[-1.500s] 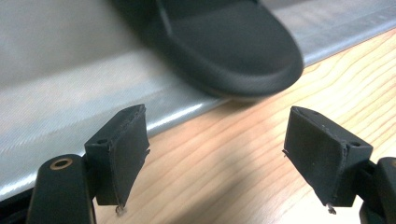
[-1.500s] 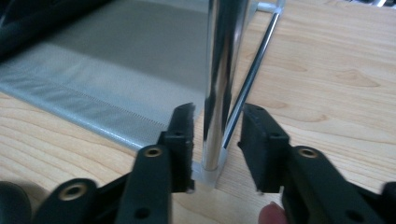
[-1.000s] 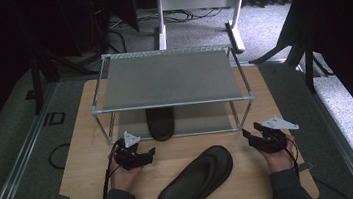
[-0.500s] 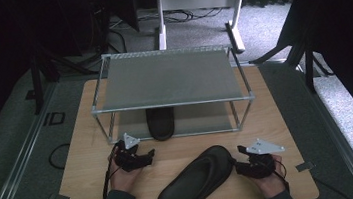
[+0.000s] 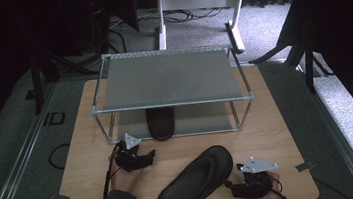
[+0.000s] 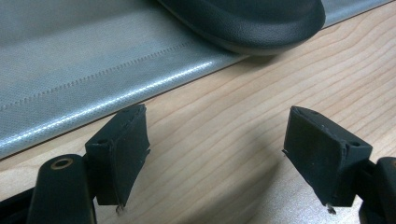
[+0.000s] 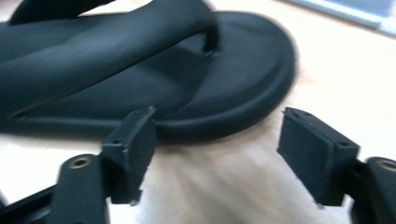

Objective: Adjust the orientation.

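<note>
Black, one sandal [image 5: 160,122] is already seen stowed on the rack's [image 5: 175,103] lower shelf while its mate [image 5: 196,180] lies unlifted on the desk [image 5: 268,129], approached by the just-opened, empty right tongs [image 5: 234,190]; left tongs [image 5: 149,157] are held wide, empty.

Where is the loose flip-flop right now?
In the high view, the flip-flop lies diagonally on the table's near edge, just left of the right gripper.

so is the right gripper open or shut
Open. The right gripper has just been opening; its jaws stand apart over bare table, with the flip-flop just ahead, untouched.
</note>
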The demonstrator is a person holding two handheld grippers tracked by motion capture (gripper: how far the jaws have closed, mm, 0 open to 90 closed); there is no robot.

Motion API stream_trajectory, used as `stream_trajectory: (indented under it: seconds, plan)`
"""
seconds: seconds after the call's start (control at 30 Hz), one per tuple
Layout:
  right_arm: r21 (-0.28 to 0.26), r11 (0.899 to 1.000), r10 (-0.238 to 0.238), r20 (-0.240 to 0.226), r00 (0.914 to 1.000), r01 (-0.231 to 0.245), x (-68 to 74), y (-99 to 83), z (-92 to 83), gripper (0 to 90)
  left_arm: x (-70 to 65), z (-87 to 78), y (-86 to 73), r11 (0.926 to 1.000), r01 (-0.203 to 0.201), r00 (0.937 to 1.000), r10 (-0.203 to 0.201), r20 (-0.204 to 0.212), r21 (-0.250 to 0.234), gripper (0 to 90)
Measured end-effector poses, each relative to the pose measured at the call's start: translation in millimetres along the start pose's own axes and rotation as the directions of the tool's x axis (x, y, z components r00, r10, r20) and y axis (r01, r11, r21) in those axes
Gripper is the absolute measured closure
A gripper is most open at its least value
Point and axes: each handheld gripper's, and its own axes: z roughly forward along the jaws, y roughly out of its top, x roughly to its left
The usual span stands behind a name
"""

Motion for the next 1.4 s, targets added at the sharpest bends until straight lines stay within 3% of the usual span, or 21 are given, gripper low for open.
stream_trajectory:
  seconds: [0.1, 0.17, 0.33, 0.93, 1.03, 1.1, 1.23, 1.4]
  plan:
    - [0.025, 0.999, -0.031, -0.008, 0.9995, 0.032, 6.8, -2.5, 3.8, 22.3, 0.0, -0.3, 0.1, 1.0, -0.002, 1.0, 0.002, -0.001, -0.001, 22.5]
    - [0.04, 0.998, -0.057, 0.02, 0.9982, 0.056, 9.6, -2.6, 7.3, 22.9, 0.1, -1.1, 0.5, 1.0, -0.001, 1.0, 0.001, -0.003, -0.004, 22.5]
    - [0.031, 0.999, -0.045, 0.03, 0.9985, 0.044, 3.8, 3.6, 14.8, 23.9, 0.1, -1.6, 0.7, 1.0, 0.001, 1.0, -0.001, -0.002, -0.01, 22.5]
    - [0.022, 0.995, -0.102, 0.084, 0.9912, 0.1, 1.6, 40.3, 49.8, 34.7, 1.8, -2.3, 1.6, 0.9999, 0.009, 0.9999, -0.01, -0.006, -0.014, 22.5]
    - [0.019, 0.995, -0.097, 0.093, 0.9909, 0.096, 3.9, 45.4, 49.2, 39.5, 2.3, -2.7, 1.4, 0.9998, 0.013, 0.9999, -0.013, -0.006, -0.017, 22.6]
    - [-0.012, 0.997, -0.077, 0.095, 0.9926, 0.078, 5.1, 50.9, 43.2, 42.1, 3.1, -2.8, 1.4, 0.9998, 0.016, 0.9998, -0.016, -0.009, -0.015, 22.5]
    - [-0.083, 0.996, -0.036, 0.032, 0.9988, 0.038, 10.9, 64.4, 30.5, 43.4, 2.9, -1.9, 1.1, 0.9999, 0.013, 0.9999, -0.013, -0.01, -0.01, 22.6]
    - [-0.102, 0.994, -0.051, -0.057, 0.9971, 0.045, 24.6, 76.2, 34.2, 42.2, 2.1, -1.4, 1.0, 1.0, 0.005, 0.9999, -0.005, -0.014, -0.006, 22.7]
